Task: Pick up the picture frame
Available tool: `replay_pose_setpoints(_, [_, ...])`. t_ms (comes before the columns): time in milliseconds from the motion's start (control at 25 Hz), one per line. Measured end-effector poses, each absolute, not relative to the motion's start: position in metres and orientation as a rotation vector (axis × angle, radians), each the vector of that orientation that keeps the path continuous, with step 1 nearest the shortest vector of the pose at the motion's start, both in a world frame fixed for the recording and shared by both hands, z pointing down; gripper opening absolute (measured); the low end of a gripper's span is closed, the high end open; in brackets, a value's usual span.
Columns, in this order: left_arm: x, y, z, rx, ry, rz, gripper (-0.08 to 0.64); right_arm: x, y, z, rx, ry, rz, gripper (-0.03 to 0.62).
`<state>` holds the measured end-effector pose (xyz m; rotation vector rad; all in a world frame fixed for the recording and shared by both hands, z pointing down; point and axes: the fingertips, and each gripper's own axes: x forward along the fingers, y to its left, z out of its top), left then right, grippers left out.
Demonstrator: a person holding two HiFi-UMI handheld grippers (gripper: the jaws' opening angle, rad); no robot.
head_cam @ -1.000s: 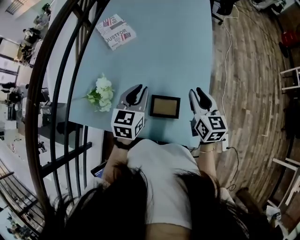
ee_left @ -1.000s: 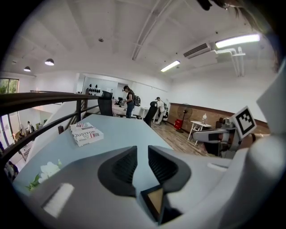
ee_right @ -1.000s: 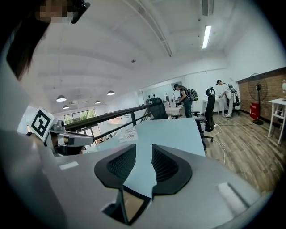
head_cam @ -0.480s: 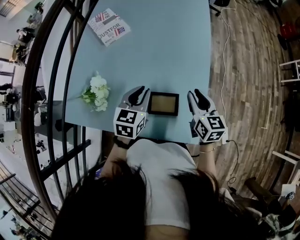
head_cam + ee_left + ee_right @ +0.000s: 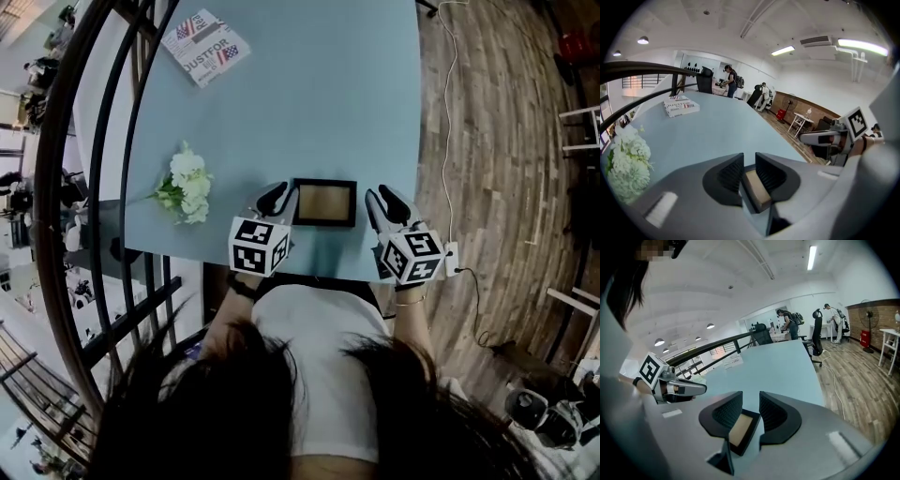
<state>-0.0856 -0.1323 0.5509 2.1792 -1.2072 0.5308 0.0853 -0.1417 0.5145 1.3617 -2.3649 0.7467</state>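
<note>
The picture frame (image 5: 324, 202), dark-edged with a tan middle, lies flat near the front edge of the light blue table (image 5: 319, 103). My left gripper (image 5: 272, 199) hovers just off its left side and my right gripper (image 5: 382, 204) just off its right side. In the left gripper view the jaws (image 5: 749, 164) stand a little apart, and the frame (image 5: 756, 190) shows through the gap, untouched. The right gripper's jaws (image 5: 751, 401) are also apart, with the frame (image 5: 740, 431) seen below and between them. Neither holds anything.
White flowers (image 5: 187, 185) lie left of the left gripper. A printed booklet (image 5: 204, 45) sits at the far left of the table. A black curved railing (image 5: 80, 187) runs along the left, and wooden floor (image 5: 497, 141) with a cable lies right. People stand at far desks (image 5: 729, 79).
Both grippers have sunk toward the table and closed in on the frame's two sides. The frame has not moved on the table.
</note>
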Motion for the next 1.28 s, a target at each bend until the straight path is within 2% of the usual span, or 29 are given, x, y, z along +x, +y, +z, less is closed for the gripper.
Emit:
replay_pose_setpoints(680, [-0.083, -0.124, 0.621, 1.967, -1.157, 0.551, 0.092, 0.081, -0.12, 0.6, 1.308, -2.246, 1.127, 0.087])
replay_pose_setpoints(1280, [-0.08, -0.124, 0.641, 1.85, -1.197, 0.62, 0.144, 0.088, -0.126, 0.603, 1.342, -2.257, 1.244, 0.087])
